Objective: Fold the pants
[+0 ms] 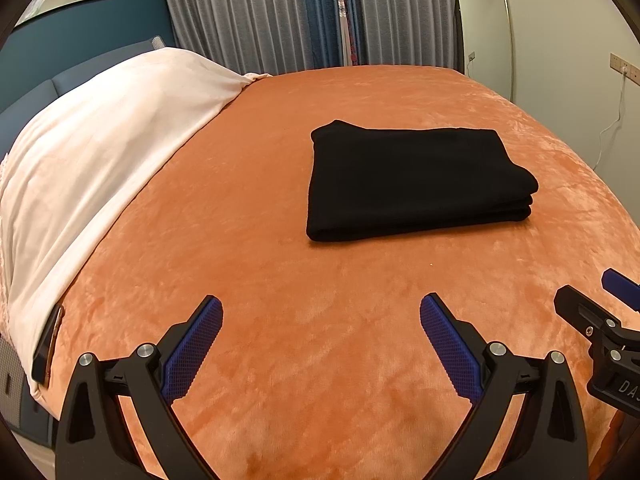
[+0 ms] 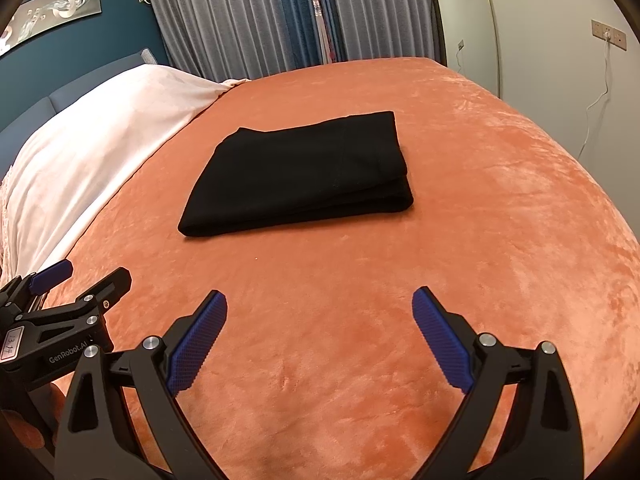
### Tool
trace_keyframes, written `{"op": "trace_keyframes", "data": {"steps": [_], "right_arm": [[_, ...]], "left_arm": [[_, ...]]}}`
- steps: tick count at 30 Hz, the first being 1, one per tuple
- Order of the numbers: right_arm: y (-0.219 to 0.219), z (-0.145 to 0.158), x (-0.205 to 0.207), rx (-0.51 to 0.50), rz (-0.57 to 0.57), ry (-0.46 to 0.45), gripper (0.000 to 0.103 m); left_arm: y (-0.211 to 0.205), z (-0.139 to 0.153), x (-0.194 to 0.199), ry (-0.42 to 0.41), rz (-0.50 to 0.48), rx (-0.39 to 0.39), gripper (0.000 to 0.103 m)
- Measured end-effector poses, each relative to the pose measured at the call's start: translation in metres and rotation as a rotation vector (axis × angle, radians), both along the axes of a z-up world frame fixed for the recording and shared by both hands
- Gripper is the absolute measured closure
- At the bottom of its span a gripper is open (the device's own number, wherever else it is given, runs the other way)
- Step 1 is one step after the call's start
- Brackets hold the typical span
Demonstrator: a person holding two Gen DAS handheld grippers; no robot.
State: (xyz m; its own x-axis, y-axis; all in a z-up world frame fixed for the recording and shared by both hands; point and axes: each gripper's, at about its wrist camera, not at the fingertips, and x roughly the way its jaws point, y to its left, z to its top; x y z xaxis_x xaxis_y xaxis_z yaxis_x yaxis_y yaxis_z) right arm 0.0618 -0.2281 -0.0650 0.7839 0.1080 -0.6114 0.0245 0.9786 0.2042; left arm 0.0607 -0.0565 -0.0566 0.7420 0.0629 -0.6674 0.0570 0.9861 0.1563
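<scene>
The black fabric pants (image 1: 416,180) lie folded into a thick, layered rectangle on the plush orange velvet bedspread (image 1: 280,280), toward the far middle of the bed. Both tools hover near the bed's near edge, well apart from the pants — the left gripper (image 1: 320,312) has its blue-padded fingers spread wide and empty, and the right gripper (image 2: 319,306) likewise. A pale cream blanket (image 1: 100,128) covers the far left.

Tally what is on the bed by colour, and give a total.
Black: 1, the folded pants
Orange: 1, the blanket
White: 1, the cover
Total: 3
</scene>
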Motion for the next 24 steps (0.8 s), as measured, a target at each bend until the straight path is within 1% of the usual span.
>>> {"op": "trace_keyframes", "data": {"steps": [16,20,24], "right_arm": [[0.0069,0.0025,-0.0024,-0.003,-0.003,-0.002,0.011],[0.0068,0.0024,-0.0024,-0.001,-0.005,-0.001,0.011],[0.0064,0.0031,-0.0026,0.0,-0.006,-0.002,0.011]], "left_arm": [[-0.0016,0.0052,-0.0054,-0.011,-0.004,-0.009,0.005],[-0.0013,0.0057,-0.0057,-0.012,0.007,0.007,0.005],[-0.0001,0.0073,-0.0058,-0.004,-0.004,-0.032,0.005]]}}
